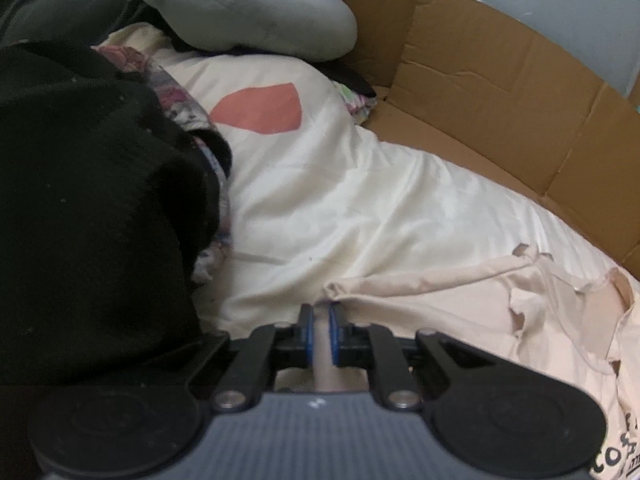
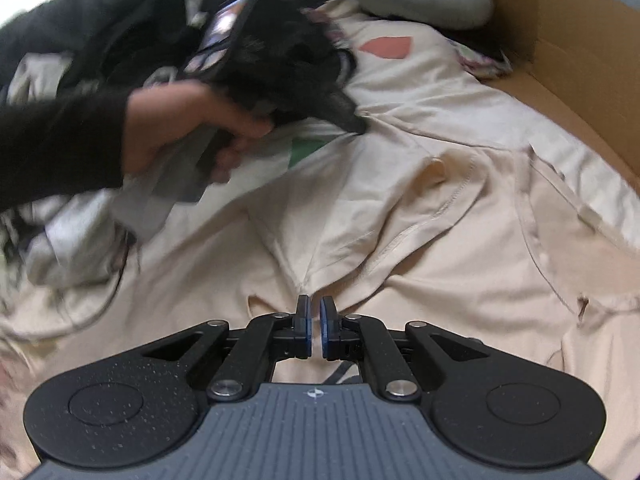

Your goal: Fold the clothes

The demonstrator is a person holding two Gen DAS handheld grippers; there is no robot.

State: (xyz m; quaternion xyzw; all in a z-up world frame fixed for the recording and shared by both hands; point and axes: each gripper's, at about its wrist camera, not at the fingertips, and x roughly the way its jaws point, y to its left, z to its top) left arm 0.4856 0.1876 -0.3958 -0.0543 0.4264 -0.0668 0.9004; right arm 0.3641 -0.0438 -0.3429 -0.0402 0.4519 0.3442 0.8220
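Observation:
A beige T-shirt (image 1: pixel 460 320) lies crumpled on a cream sheet (image 1: pixel 340 200), with dark print showing at its lower right edge. My left gripper (image 1: pixel 320 316) sits at the shirt's left corner, its blue pads nearly together with pale cloth between them. In the right wrist view a person's hand (image 2: pixel 180 128) holds that gripper, and creases in the cloth run out from its tip (image 2: pixel 356 124). My right gripper (image 2: pixel 315 312) is shut on a bunched part of the shirt (image 2: pixel 400 260), and folds converge at its pads.
A brown cardboard box wall (image 1: pixel 500 92) curves along the right. A grey stuffed cushion (image 1: pixel 248 8) lies at the back. Black knit cloth (image 1: pixel 80 200) fills the left, over a floral cloth (image 1: pixel 176 96). A pile of dark and grey clothes (image 2: pixel 80 220) lies at left.

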